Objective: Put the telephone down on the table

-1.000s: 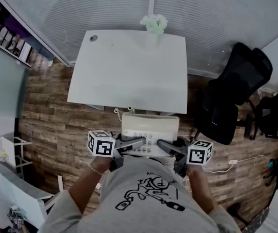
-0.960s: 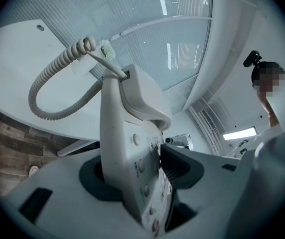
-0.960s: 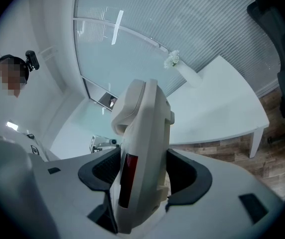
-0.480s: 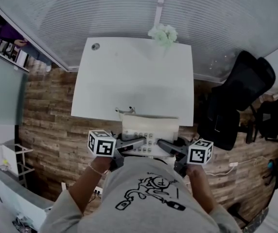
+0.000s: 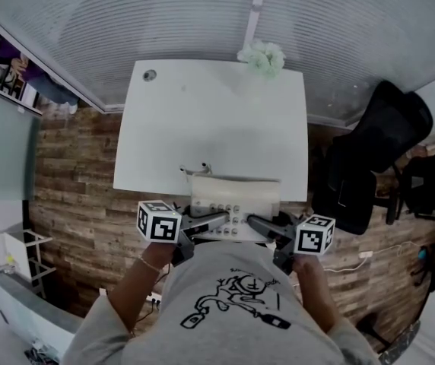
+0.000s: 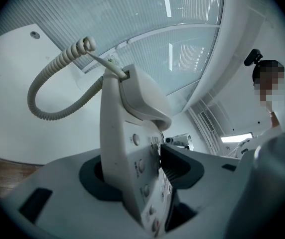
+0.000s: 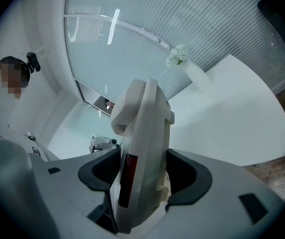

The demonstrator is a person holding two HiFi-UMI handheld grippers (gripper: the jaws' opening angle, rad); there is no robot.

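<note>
A cream desk telephone (image 5: 234,204) with its handset and coiled cord (image 6: 48,91) hangs in the air at the near edge of the white table (image 5: 210,120). My left gripper (image 5: 216,220) is shut on the telephone's left end (image 6: 132,153). On its right end (image 7: 142,148) my right gripper (image 5: 257,223) is shut. Both hold it level, partly over the table's near edge. The handset (image 6: 142,96) lies on its cradle.
A small vase of pale flowers (image 5: 261,56) stands at the table's far edge; a round grommet (image 5: 150,74) is at its far left corner. A black office chair (image 5: 369,158) stands to the right. White blinds run behind the table, wood floor (image 5: 73,196) lies around it.
The telephone and both grippers have come forward to the table: its near edge, a gap away before, now lies under the telephone's far side. The grips are unchanged.
</note>
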